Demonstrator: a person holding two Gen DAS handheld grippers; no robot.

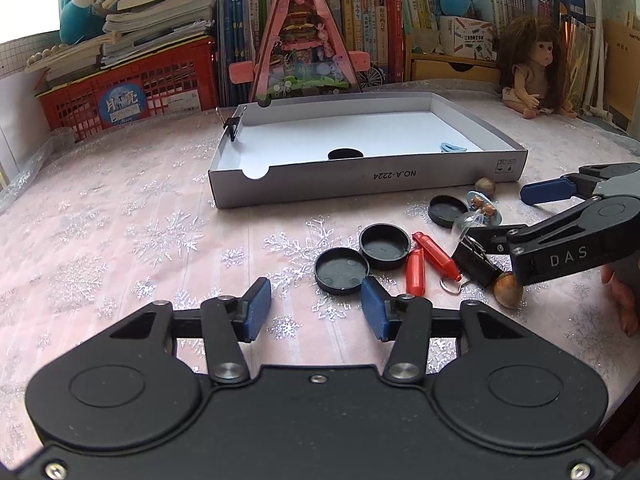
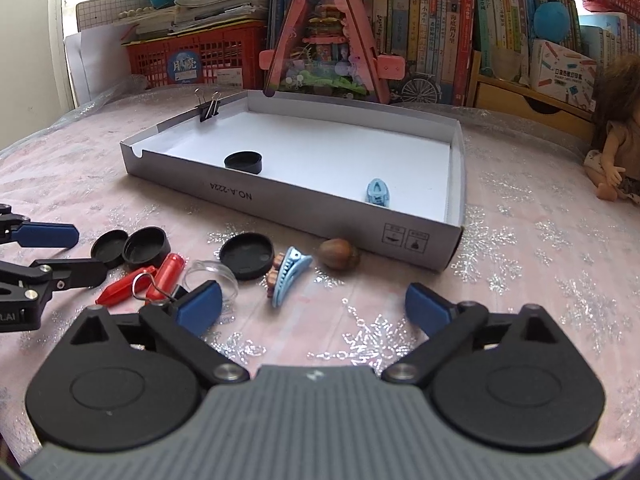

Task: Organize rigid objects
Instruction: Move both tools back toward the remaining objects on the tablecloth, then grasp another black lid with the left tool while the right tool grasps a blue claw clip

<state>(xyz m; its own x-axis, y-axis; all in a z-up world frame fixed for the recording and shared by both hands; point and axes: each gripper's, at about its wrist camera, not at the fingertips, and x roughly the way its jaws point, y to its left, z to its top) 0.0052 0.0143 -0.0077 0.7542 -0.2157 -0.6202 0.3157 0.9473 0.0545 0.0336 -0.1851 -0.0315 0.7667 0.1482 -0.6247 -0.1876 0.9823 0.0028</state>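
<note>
- The shallow grey box [image 2: 304, 204] with a white floor sits at the centre of the right wrist view; inside it lie a black cap [image 2: 243, 162] towards the left and a blue hair clip [image 2: 378, 192] by the near wall, and a black binder clip [image 2: 207, 109] grips its left wall.
- In front of the box, on the pink snowflake cloth [image 1: 120, 240], loose pieces cluster: three black lids [image 1: 341, 270], two red capsule-shaped pieces [image 1: 434, 255], a clear round lid [image 2: 212, 276], a second blue hair clip [image 2: 289, 276] and a brown nut [image 2: 338, 254].
- The left gripper [image 1: 316, 310], lower centre of its own view, has its jaws partly spread with nothing between them, beside the nearest black lid.
- The right gripper [image 2: 314, 308] stands spread wide over bare cloth, holding nothing.
- Behind: a red basket [image 1: 132, 92], books and a doll [image 1: 528, 76].
</note>
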